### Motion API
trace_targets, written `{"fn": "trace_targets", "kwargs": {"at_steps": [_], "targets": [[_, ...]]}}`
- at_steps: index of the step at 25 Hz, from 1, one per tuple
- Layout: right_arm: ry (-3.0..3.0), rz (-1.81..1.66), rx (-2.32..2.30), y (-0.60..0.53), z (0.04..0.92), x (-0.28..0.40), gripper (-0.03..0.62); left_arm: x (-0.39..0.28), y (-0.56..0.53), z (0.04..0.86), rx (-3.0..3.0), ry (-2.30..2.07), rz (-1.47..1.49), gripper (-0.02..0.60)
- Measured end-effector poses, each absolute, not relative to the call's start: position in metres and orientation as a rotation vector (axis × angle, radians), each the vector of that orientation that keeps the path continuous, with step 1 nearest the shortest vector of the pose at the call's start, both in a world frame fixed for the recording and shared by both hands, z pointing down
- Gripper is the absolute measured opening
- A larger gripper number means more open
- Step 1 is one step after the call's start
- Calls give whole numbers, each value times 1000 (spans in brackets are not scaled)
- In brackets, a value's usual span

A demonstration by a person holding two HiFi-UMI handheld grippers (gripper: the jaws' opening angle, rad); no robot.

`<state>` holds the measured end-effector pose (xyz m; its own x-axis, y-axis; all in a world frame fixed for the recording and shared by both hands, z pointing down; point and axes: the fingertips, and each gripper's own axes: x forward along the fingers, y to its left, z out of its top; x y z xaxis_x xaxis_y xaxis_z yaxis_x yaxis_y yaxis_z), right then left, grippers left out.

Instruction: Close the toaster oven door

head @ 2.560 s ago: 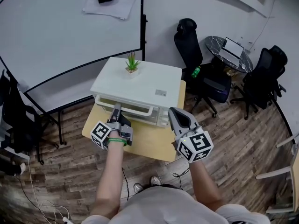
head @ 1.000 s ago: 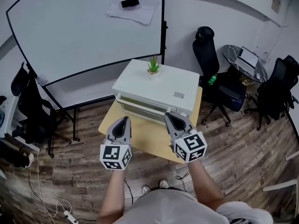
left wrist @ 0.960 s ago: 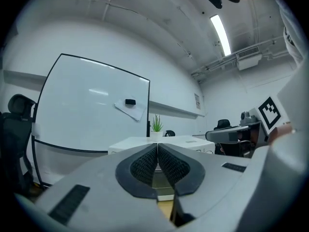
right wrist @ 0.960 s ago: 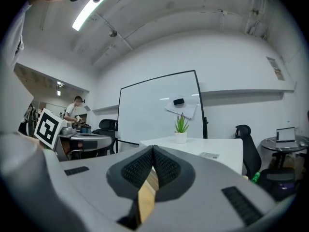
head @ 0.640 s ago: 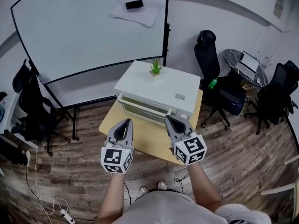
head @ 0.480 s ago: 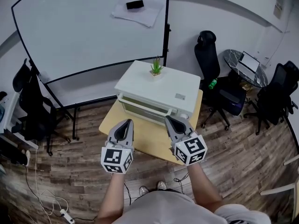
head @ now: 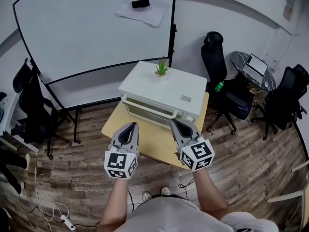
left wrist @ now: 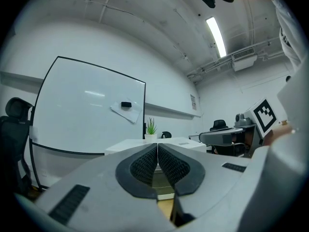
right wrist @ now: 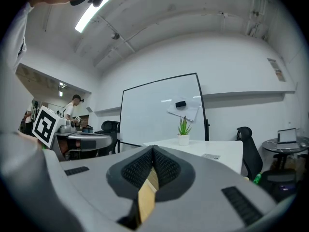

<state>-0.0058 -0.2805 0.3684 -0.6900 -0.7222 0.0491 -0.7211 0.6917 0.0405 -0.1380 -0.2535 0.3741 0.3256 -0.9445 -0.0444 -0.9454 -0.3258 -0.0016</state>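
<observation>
Two grippers, left [head: 130, 125] and right [head: 175, 122], both with jaws pressed together on nothing, hover over the table's [head: 152, 140] near edge. One oven [head: 161, 88] sits at the far edge, straight ahead of both, long axis crosswise; the right looks slightly nearer. One door [head: 149, 111], apparently shut already. One plant [head: 161, 69] on top.

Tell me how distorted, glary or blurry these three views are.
Head view: sharp and evenly lit, but the wide lens bows the whiteboard frame. Left gripper view: round black vignette, ceiling light blown out. Right gripper view: same vignette, light strip glaring at top left.
</observation>
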Motion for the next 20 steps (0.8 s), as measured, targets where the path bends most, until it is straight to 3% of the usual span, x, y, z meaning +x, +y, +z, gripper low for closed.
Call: {"fn": "trace_targets", "kwargs": {"at_steps": [20], "targets": [[-2840, -41, 1228, -281, 364, 1, 0, -131, -254, 377, -2549, 1802, 49, 14]]}}
